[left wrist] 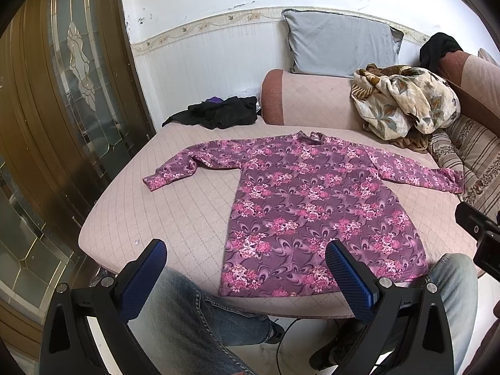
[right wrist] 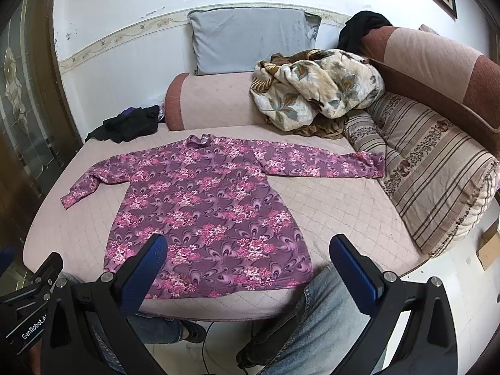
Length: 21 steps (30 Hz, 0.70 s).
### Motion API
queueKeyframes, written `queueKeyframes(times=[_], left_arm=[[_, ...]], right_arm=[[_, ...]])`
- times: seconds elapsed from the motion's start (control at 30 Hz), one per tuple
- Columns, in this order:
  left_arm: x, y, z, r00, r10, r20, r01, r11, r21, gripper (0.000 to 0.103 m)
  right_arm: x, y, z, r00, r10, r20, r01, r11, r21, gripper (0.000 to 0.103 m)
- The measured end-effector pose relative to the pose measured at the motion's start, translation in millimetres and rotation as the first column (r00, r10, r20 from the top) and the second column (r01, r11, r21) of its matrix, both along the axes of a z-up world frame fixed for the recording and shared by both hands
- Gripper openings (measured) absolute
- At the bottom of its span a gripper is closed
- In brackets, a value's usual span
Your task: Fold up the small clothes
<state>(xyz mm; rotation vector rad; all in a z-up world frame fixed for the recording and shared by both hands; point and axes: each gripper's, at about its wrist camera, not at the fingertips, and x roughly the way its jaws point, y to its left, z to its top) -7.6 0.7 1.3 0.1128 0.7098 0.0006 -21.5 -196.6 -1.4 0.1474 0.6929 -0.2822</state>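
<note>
The floral top point(left wrist: 315, 206) lies flat and face up on the quilted pink bed cover point(left wrist: 175, 218), collar at twelve o'clock, hem at six o'clock just inside the near edge, both sleeves spread out to nine and three; nothing is folded yet, by the look of it. The left gripper point(left wrist: 247, 268) hangs over the hem's nine-o'clock corner with its blue pads wide apart and nothing between them; the right gripper point(right wrist: 250, 265) hangs over the three-o'clock corner, likewise spread wide and empty.

Risks, as I judge them: the hem sits so near the bed edge that a pinch may catch the cover too, or drag the cloth off toward the person's knees point(left wrist: 193, 322); thin fabric may slip or bunch if only one layer is taken; the three-o'clock cuff touches the striped cushion point(right wrist: 437, 181) and could snag there.

Room is good at nine o'clock, bare cover; the black clothes point(left wrist: 218, 112) and floral blanket point(right wrist: 315, 87) lie well beyond the collar.
</note>
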Motion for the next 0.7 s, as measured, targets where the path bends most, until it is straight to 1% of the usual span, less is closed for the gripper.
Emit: queueKeyframes(times=[0.07, 0.13, 0.27, 0.4, 0.5, 0.7], left_arm=[[0.3, -0.1, -0.5, 1.000, -0.001, -0.004, 0.001, 1.000, -0.001, 0.103], [1.9, -0.3, -1.4, 1.000, 0.000, -0.010, 0.000, 1.000, 0.000, 0.103], [5.5, -1.2, -3.5, 1.000, 0.007, -0.020, -0.007, 1.000, 0.008, 0.103], [8.1, -2.0, -4.3, 1.000, 0.018, -0.021, -0.018, 1.000, 0.012, 0.103], [11.7, -1.3, -5.3, 0.999, 0.030, -0.024, -0.030, 0.999, 0.018, 0.103], [22.7, 3.9, -12.4, 0.997, 0.062, -0.050, -0.061, 0.998, 0.021, 0.103]], right_arm=[[0.6, 1.9, -2.6, 0.999, 0.041, 0.008, -0.041, 0.999, 0.018, 0.103], [2.3, 4.7, -2.6, 0.998, 0.059, 0.011, -0.059, 0.998, 0.018, 0.103], [0.9, 8.5, -0.7, 0.998, 0.061, 0.017, -0.060, 0.998, -0.014, 0.103], [1.9, 3.0, 0.8, 0.997, 0.071, 0.023, -0.072, 0.997, 0.023, 0.103], [6.8, -2.1, -0.9, 0.998, 0.067, 0.011, -0.068, 0.997, 0.043, 0.103], [14.1, -3.5, -0.3, 0.999, 0.046, 0.005, -0.046, 0.999, 0.007, 0.103]])
